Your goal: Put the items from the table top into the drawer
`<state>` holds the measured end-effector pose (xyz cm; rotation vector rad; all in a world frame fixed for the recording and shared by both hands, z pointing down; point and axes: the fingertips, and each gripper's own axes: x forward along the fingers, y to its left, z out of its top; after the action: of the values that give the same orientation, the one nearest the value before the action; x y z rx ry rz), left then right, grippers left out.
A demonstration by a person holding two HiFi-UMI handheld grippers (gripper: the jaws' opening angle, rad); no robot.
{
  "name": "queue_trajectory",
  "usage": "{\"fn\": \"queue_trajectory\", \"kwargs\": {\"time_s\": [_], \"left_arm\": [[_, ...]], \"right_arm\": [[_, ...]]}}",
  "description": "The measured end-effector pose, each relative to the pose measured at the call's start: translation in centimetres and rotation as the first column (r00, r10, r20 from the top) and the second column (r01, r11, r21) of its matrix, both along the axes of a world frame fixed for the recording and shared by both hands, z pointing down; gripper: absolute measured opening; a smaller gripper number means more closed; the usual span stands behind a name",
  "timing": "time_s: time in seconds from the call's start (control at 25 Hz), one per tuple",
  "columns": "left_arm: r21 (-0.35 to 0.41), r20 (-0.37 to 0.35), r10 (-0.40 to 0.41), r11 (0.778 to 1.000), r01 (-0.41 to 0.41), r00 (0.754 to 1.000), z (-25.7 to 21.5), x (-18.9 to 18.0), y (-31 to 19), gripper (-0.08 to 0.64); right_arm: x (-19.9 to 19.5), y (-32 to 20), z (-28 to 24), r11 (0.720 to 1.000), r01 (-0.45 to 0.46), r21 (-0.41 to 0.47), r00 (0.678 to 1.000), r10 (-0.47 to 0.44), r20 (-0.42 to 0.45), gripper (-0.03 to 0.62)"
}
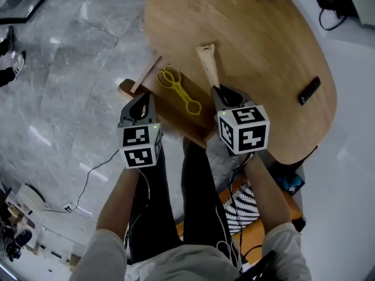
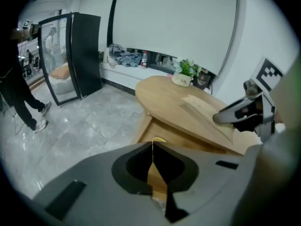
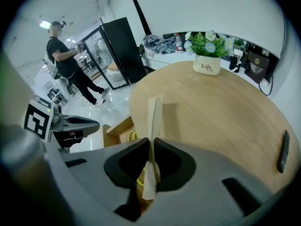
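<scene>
- spatula of pale wood looks light, thin and stiff. the right tool is clenched on its lower end, at the desk edge beside the open drawer.
- left tool is closed tight on nothing.
- count: one spatula, one yellow tongs in the drawer, one black remote on the desk.
- the remote looks hard and smooth, so pinch its long sides.

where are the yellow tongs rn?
Head view, centre-left: the yellow tongs lie in the open drawer below the wooden table edge, between the left gripper and the right gripper, which grips a wooden spatula.
</scene>
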<state>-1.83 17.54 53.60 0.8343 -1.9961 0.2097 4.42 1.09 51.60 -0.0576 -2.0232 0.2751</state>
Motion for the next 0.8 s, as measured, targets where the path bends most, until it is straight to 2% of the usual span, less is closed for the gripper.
{"fn": "queue_trajectory", "kwargs": {"time_s": [0.12, 0.28, 0.48, 0.72, 0.76, 0.8], "left_arm": [[0.001, -0.012, -0.066, 0.998, 0.066, 0.998, 0.5, -0.5, 2.0, 0.011], [-0.004, -0.033, -0.134, 0.991, 0.134, 0.99, 1.1, -0.1, 4.4, 0.011], [-0.012, -0.04, -0.136, 0.991, 0.136, 0.99, 2.0, -0.3, 6.8, 0.011], [-0.006, -0.032, -0.112, 0.994, 0.112, 0.993, 2.4, -1.4, 8.2, 0.011], [-0.007, -0.032, -0.115, 0.993, 0.115, 0.993, 2.5, -1.6, 8.4, 0.011], [-0.01, -0.033, -0.12, 0.993, 0.119, 0.992, 2.5, -1.8, 8.6, 0.011]], "right_arm": [[-0.9, 3.0, 0.1, 0.996, 0.093, -0.012, 0.996, -0.094, -0.003, 0.032], [-0.6, 7.2, 1.0, 0.972, 0.233, -0.029, 0.972, -0.234, -0.018, 0.032], [0.0, 11.1, 3.3, 0.952, 0.3, -0.06, 0.95, -0.303, -0.069, 0.032], [-0.3, 13.7, 5.3, 0.938, 0.341, -0.068, 0.932, -0.347, -0.107, 0.034], [-0.3, 13.8, 5.6, 0.936, 0.345, -0.06, 0.93, -0.35, -0.113, 0.045], [-0.3, 13.9, 5.9, 0.936, 0.346, -0.055, 0.929, -0.351, -0.119, 0.108]]}}
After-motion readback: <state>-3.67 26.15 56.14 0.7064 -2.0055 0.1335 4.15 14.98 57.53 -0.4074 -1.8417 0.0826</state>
